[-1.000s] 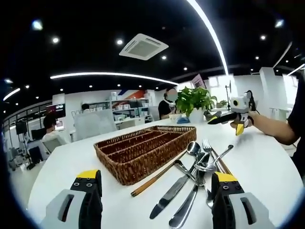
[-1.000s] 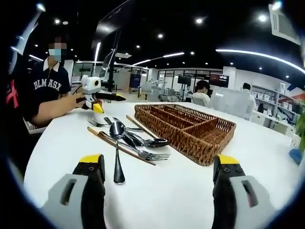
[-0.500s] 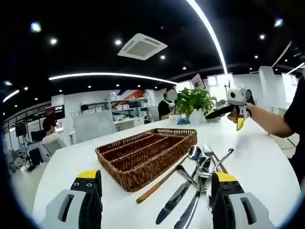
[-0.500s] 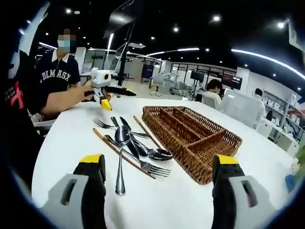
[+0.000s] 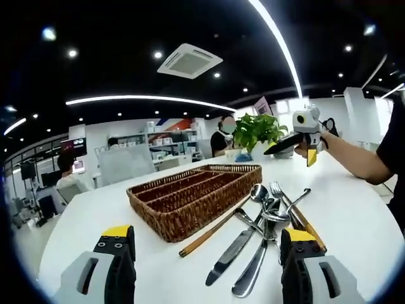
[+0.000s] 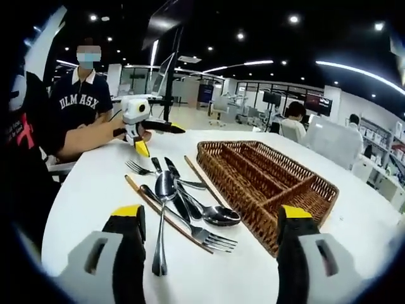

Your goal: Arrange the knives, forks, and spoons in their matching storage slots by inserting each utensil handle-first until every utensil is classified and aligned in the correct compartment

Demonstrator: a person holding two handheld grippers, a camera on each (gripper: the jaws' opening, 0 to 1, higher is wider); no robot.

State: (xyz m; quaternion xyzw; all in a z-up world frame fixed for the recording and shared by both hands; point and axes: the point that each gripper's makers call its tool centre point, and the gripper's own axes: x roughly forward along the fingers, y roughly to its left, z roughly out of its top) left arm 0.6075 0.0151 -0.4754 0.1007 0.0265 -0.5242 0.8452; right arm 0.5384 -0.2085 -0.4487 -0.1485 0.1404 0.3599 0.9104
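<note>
Left gripper (image 5: 205, 266): jaws spread wide, nothing between them, held low over the white table (image 5: 114, 209). Just ahead and between the jaw tips lies a loose pile of cutlery. A table knife (image 5: 233, 248) points toward the camera, blade end nearest; a second long steel piece (image 5: 253, 273) lies beside it, touching the pile. A spoon (image 5: 257, 193) and a fork (image 5: 276, 190) sit at the far end of the heap, their handles crossing the others. A brown chopstick (image 5: 212, 230) runs from the pile's left edge diagonally toward the near corner of the wicker cutlery tray (image 5: 190, 197). The tray stands left of the pile, just beside it, long dividers visible, compartments holding nothing. Beyond the tray, a potted plant (image 5: 256, 132).

Right gripper (image 6: 205, 253): jaws likewise wide apart and empty. In its view the pile lies left of centre: one spoon (image 6: 162, 215) with handle toward the camera, another spoon (image 6: 218, 215) bowl-right near the tray, a fork (image 6: 212, 237) with tines toward the near side, a second fork (image 6: 136, 167) farther off. The tray (image 6: 266, 183) sits right of the pile.

Each gripper appears in the other's view, raised above the table's far side.
</note>
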